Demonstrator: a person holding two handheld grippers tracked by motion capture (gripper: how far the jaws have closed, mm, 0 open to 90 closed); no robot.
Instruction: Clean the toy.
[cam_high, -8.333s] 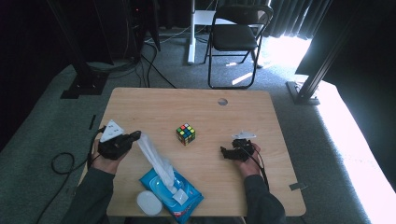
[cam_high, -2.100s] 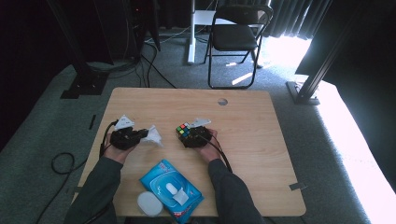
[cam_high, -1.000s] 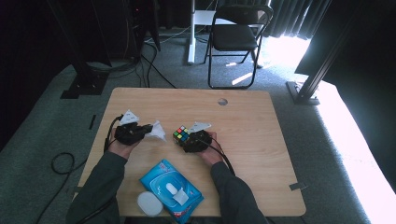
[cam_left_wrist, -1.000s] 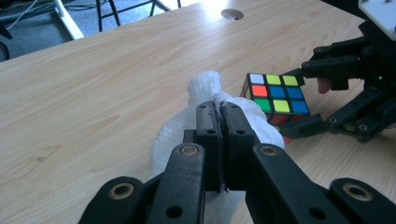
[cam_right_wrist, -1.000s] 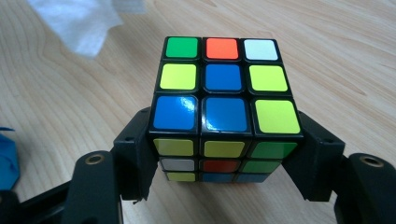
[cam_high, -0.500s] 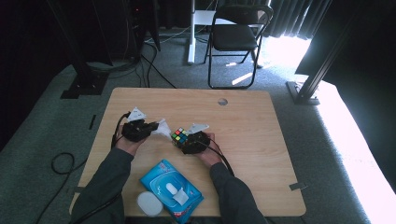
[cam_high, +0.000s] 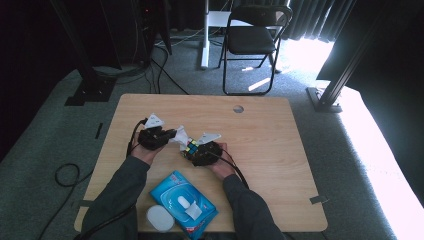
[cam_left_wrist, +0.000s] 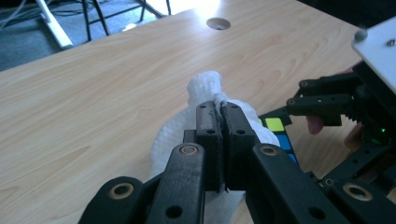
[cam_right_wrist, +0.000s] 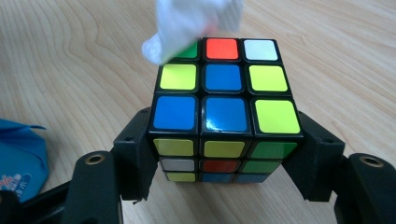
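Moved: left tool (cam_high: 172, 134), clamped on white wipe (cam_left_wrist: 205, 93), now touches cube | Cube (cam_right_wrist: 223, 100): scrambled, blue-yellow top, gripped by right tool (cam_right_wrist: 223, 172) on bench (cam_high: 270, 130)

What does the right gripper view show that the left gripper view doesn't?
Right gripper view alone: the cube's full top face, its near side, the right tool clamping both sides, and a corner of the blue wipes pack.

Left gripper view alone: the left tool shut on the white wipe, and the table's cable hole.

Both: wipe, cube, wooden table.
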